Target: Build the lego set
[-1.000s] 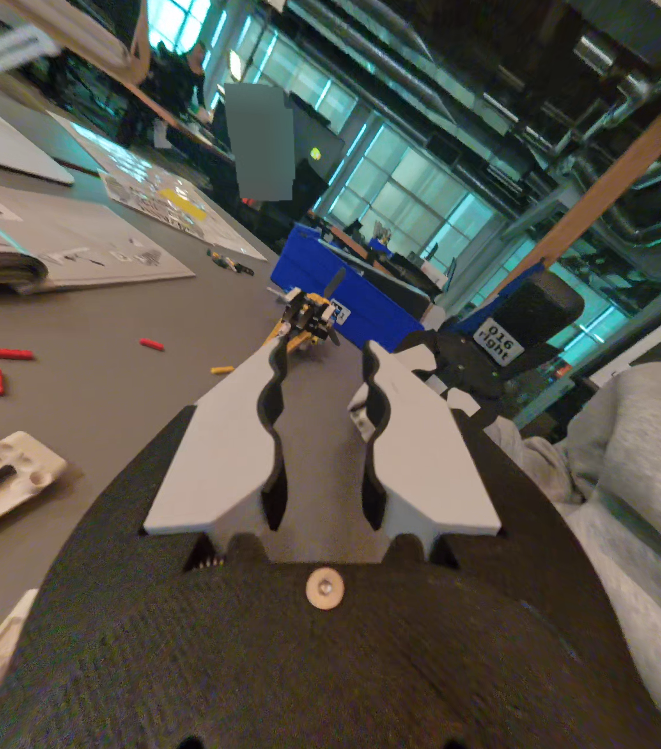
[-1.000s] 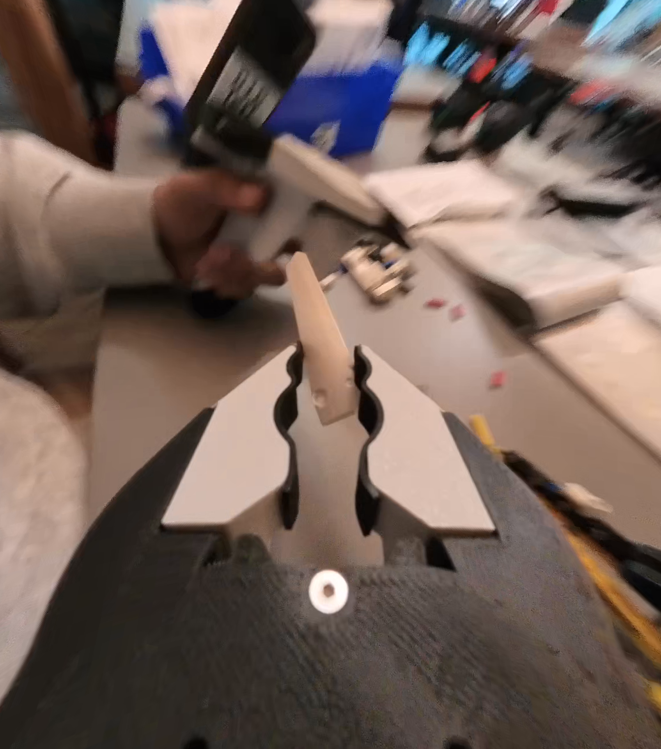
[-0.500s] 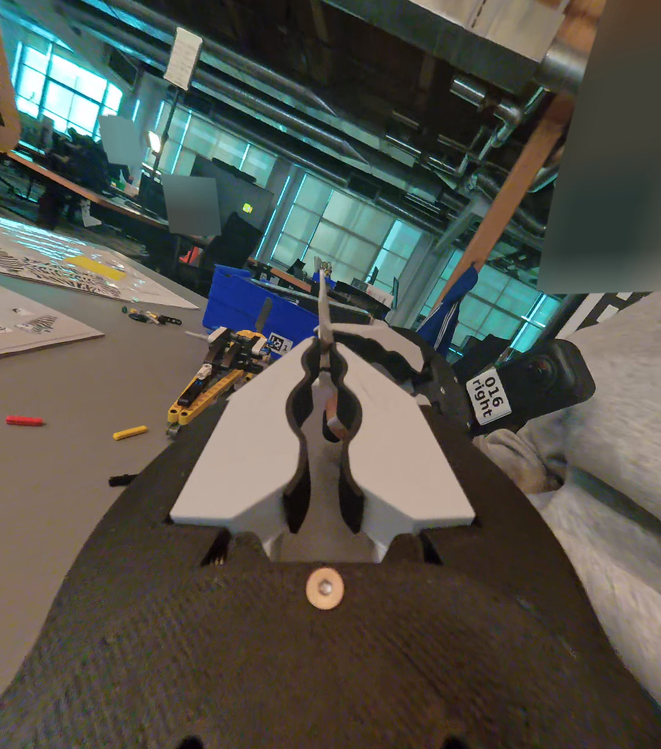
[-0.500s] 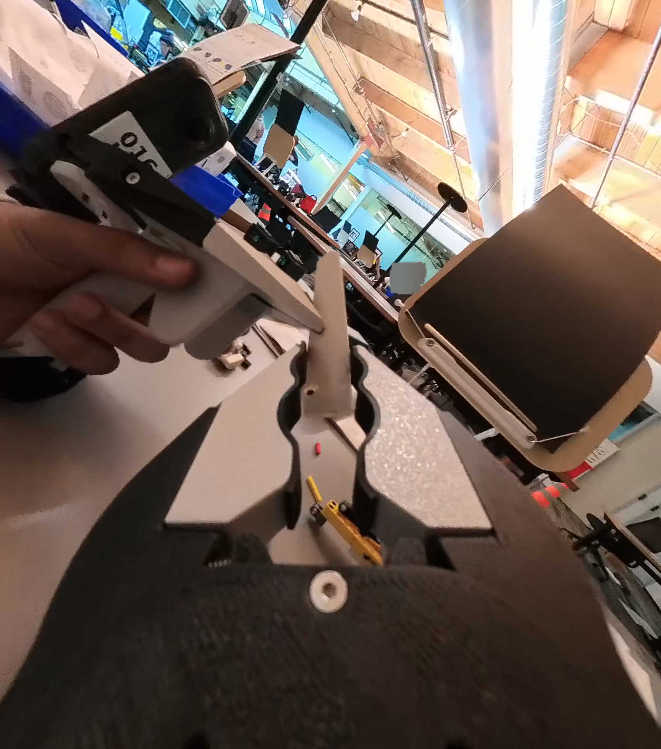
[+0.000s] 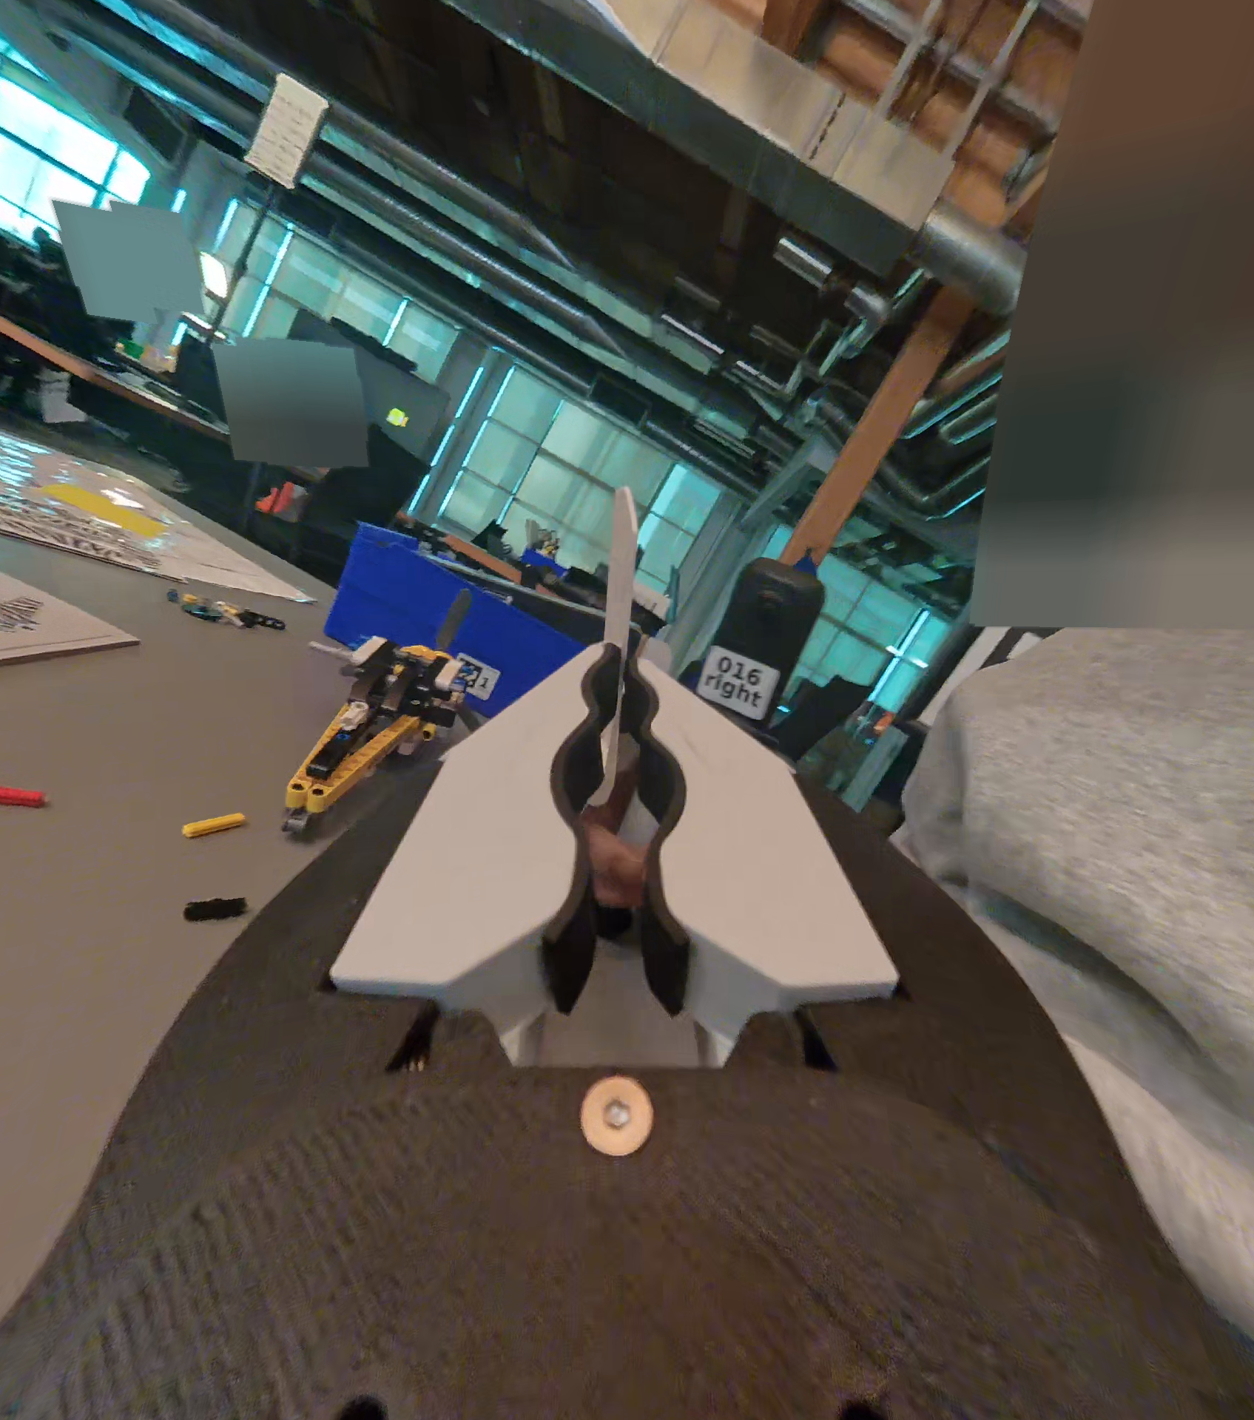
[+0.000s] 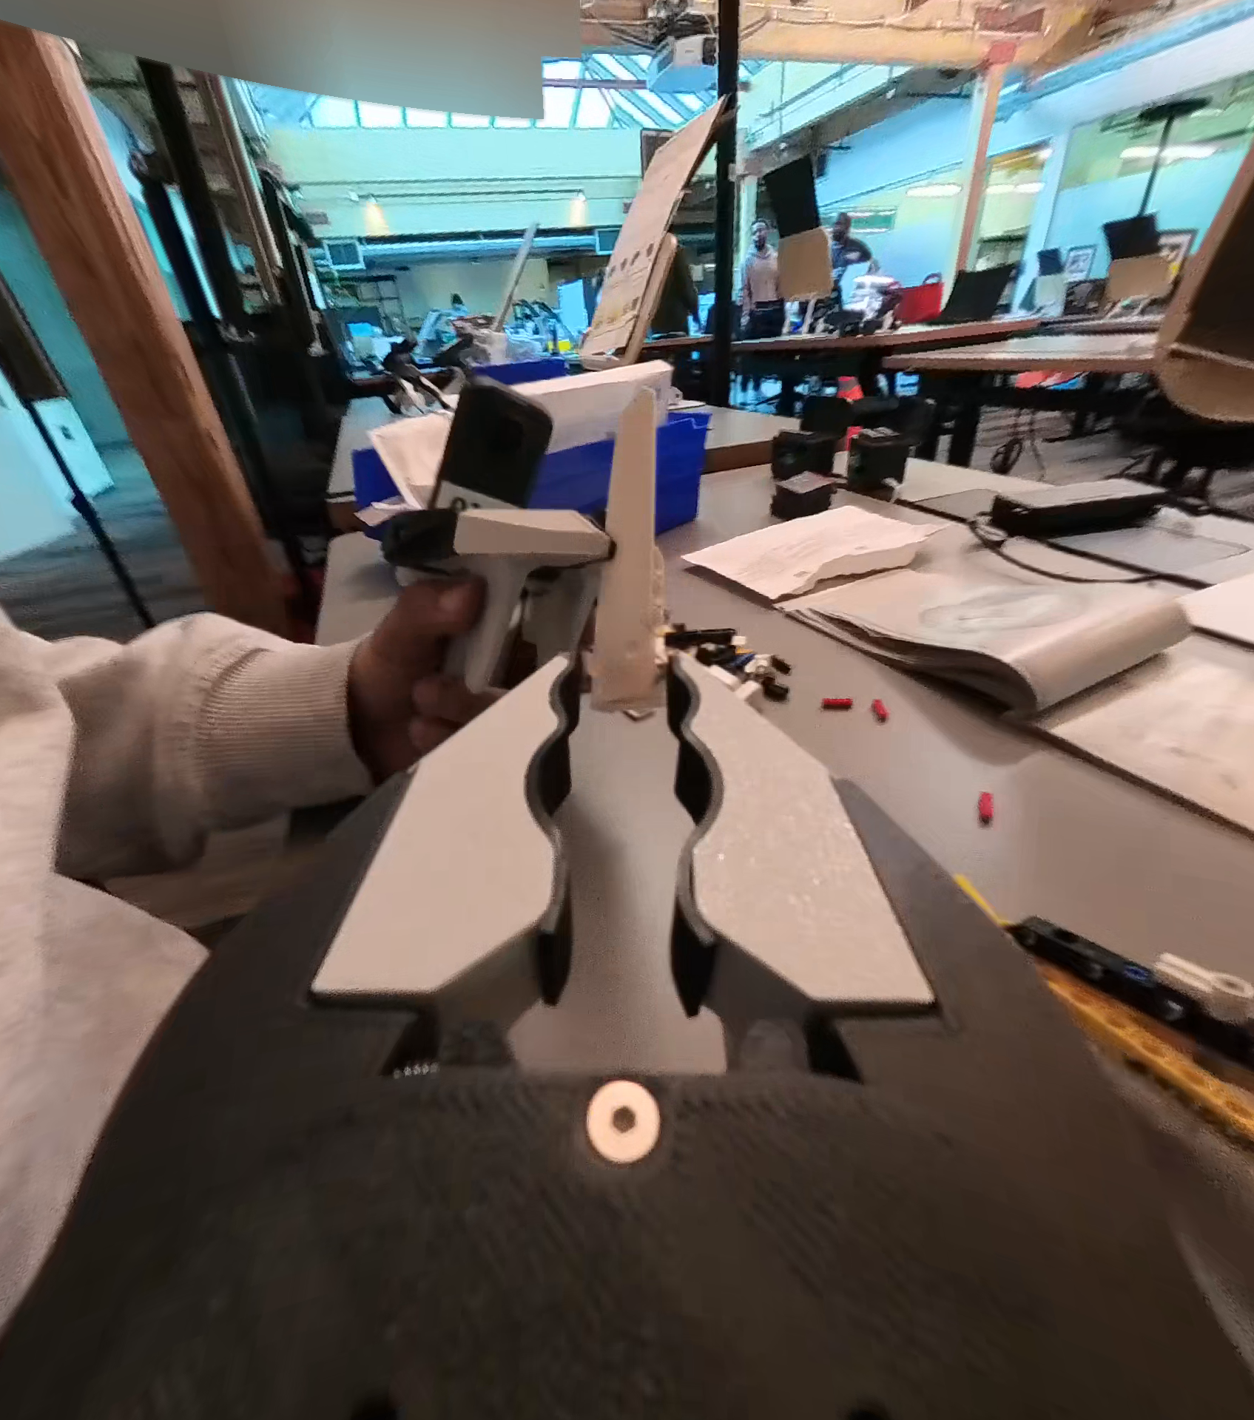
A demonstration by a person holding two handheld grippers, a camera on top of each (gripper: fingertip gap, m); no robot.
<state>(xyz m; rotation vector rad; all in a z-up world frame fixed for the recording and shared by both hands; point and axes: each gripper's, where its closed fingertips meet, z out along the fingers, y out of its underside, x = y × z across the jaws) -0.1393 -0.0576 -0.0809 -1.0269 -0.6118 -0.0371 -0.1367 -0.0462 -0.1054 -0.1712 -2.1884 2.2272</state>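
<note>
A long white blade (image 5: 620, 584) stands upright, held in the air by both grippers. My left gripper (image 5: 614, 676) is shut on it around mid-length. Its lower end shows between the pads. In the right wrist view the blade (image 6: 627, 553) has its base between the tips of my right gripper (image 6: 625, 680), which is narrowly closed on it. The left gripper (image 6: 606, 549), held in a hand (image 6: 408, 676), pinches it from the left. The yellow and black lego model (image 5: 370, 722) lies on the grey table (image 5: 70, 922), and also shows in the right wrist view (image 6: 1146, 1022).
A red pin (image 5: 7, 795), a yellow pin (image 5: 214, 824) and a black pin (image 5: 215, 909) lie left of the model. A blue bin (image 6: 608, 469) stands behind. An open booklet (image 6: 992, 638), small loose parts (image 6: 723, 653) and red pins (image 6: 835, 703) lie to the right. Left and right tips are no more than a few centimetres apart.
My left gripper was open and empty a second ago. It has closed on the blade that the right gripper holds. Both grippers have lifted and tilted, and the blade now stands upright.
</note>
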